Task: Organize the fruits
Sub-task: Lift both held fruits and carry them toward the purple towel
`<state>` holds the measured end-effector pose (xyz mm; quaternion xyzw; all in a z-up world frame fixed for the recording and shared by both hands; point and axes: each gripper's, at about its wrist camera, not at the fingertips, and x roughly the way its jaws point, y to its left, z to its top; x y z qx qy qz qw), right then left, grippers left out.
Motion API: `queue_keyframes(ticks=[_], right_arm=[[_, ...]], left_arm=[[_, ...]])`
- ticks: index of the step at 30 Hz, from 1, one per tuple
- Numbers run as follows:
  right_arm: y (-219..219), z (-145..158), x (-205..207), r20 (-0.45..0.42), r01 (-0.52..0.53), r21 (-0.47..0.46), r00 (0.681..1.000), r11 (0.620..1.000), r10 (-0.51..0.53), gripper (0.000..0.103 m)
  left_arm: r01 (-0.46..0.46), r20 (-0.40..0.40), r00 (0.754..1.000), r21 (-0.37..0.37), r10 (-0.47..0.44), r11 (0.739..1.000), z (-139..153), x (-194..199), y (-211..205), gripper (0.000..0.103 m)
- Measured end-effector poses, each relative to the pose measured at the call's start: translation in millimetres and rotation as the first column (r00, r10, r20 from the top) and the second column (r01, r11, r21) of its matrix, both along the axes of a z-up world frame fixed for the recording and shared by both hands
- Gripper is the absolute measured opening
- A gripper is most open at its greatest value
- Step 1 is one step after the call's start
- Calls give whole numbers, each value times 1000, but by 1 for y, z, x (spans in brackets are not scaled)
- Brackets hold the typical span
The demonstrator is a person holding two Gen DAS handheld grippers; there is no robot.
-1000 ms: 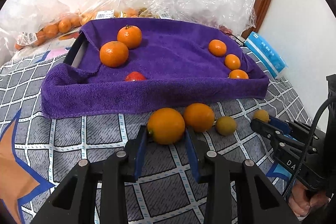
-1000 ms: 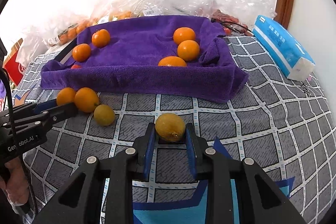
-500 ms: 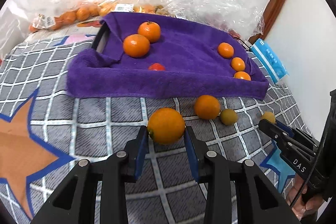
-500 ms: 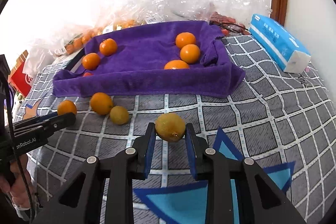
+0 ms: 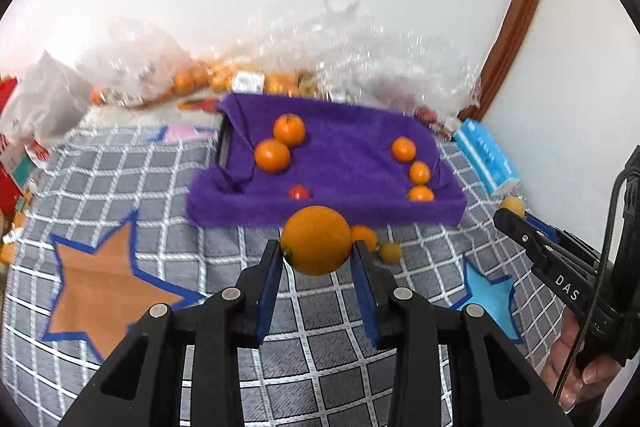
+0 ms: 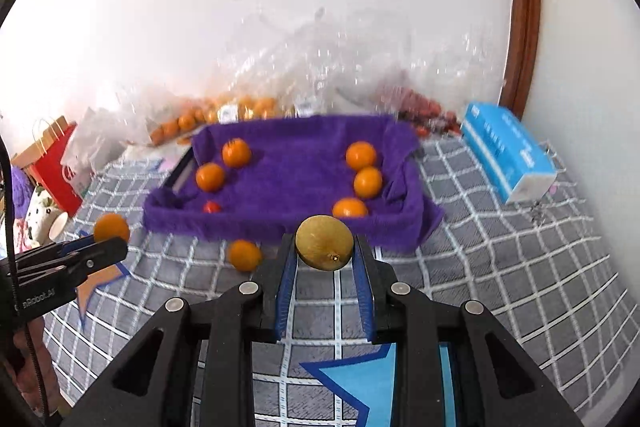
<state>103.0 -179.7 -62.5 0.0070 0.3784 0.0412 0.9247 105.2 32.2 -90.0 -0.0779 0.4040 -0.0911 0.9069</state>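
Observation:
My left gripper [image 5: 316,259] is shut on a large orange [image 5: 316,239], held above the grey checked cloth in front of the tray lined with a purple towel [image 5: 344,163]. My right gripper [image 6: 325,259] is shut on a yellow-green lemon [image 6: 325,242], also lifted in front of the tray [image 6: 296,163]. In the tray lie two oranges at the left [image 5: 280,143], three smaller ones at the right [image 5: 416,171] and a small red fruit [image 5: 299,192]. An orange [image 5: 365,235] and a small green-yellow fruit [image 5: 390,251] lie on the cloth by the tray's front.
Clear plastic bags with more oranges [image 6: 208,115] and red fruit [image 6: 420,107] lie behind the tray against the wall. A blue tissue pack [image 6: 508,151] lies at the right. A red paper bag [image 6: 56,163] and a mug [image 6: 44,219] stand at the left.
Both grippers have risen and drawn back from the tray with their fruit, so the tray looks smaller and farther. The loose fruit on the cloth has stayed put.

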Motion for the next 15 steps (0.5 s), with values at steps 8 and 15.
queue_keyframes(ticks=[8, 15], right_arm=[[1, 30, -2, 32, 8, 7, 999, 1000, -9, 28], [1, 45, 4, 52, 13, 8, 999, 1000, -13, 28]], left_arm=[[-12, 42, 999, 16, 11, 1000, 32, -2, 8, 33], [-25, 79, 997, 46, 21, 999, 54, -1, 10, 33]])
